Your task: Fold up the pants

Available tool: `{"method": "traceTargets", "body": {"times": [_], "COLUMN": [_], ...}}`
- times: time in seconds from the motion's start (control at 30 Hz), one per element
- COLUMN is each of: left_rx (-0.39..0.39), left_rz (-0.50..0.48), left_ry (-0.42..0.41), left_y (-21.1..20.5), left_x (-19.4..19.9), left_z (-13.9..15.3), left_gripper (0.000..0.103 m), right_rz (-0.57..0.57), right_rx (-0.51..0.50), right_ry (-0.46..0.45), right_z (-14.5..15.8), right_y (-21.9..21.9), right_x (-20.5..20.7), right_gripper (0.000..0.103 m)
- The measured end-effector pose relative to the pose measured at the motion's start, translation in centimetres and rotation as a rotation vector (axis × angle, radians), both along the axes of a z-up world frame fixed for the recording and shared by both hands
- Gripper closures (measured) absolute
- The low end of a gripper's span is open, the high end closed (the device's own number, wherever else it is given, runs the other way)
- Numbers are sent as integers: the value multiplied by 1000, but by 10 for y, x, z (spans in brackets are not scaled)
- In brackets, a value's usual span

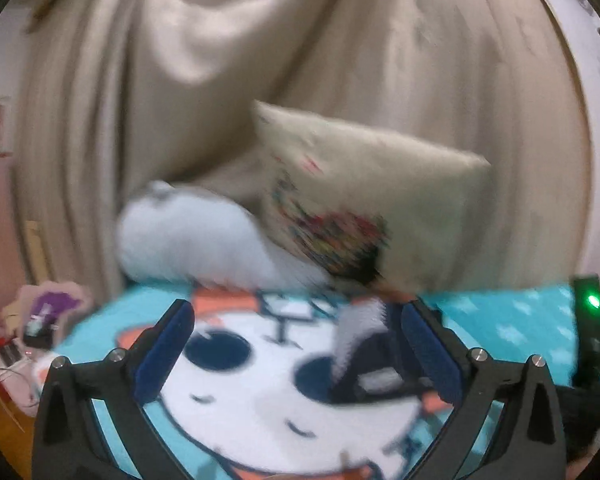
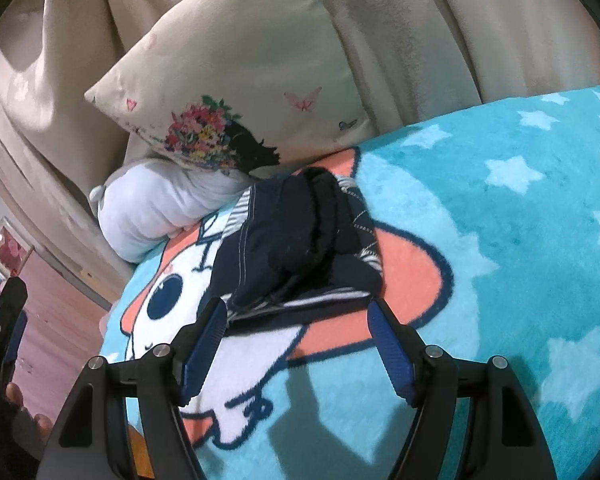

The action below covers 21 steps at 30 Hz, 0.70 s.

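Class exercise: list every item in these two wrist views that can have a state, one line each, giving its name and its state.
pants: folded into a bundle, lying on the blanket, held by neither gripper
left gripper: jaws open, nothing pressed between them
right gripper: jaws open, empty, just short of the pants
blanket: spread flat
floral pillow: propped against the curtain
white pillow: lying under the floral pillow

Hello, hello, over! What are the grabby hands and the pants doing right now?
Left hand-held gripper wide open, empty. Right hand-held gripper open, empty, just short of the pants. Pants bunched dark on blue blanket. Pillow beyond, nothing blocking.
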<state>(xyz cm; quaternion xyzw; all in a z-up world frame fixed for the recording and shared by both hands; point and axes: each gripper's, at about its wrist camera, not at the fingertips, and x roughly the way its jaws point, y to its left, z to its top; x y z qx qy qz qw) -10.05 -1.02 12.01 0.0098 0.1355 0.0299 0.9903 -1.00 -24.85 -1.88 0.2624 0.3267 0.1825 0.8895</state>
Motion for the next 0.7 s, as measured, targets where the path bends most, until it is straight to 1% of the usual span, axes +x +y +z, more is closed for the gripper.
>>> {"method": "traceTargets", "body": {"times": [0.03, 0.07, 0.13, 0.2, 0.27, 0.4, 0.53, 0.7], "left_rx": [-7, -17, -71, -109, -118, -106, -96, -107], "left_rz": [-15, -22, -33, -38, -19, 5, 0, -5], "left_ry": [54, 83, 173, 237, 290, 334, 361, 391], "left_y": [-1, -1, 3, 7, 9, 10, 10, 14], "left_x": [6, 9, 20, 29, 35, 41, 46, 52], "left_z": [-4, -7, -17, -26, -36, -48, -56, -62], "left_gripper": [0, 0, 0, 0, 0, 0, 0, 0], "right_rz": [1, 1, -6, -12, -17, -17, -23, -29], "right_rx": [-3, -9, -34, -63, -97, -146, -169, -191], "right_ry": [5, 10, 19, 26, 31, 30, 38, 51], "right_z": [-1, -2, -5, -7, -9, -11, -13, -16], "right_y": [1, 3, 6, 9, 13, 21, 24, 27], "right_x": [0, 0, 0, 0, 1, 2, 4, 7], "right_gripper": [26, 26, 26, 26, 26, 26, 26, 26]}}
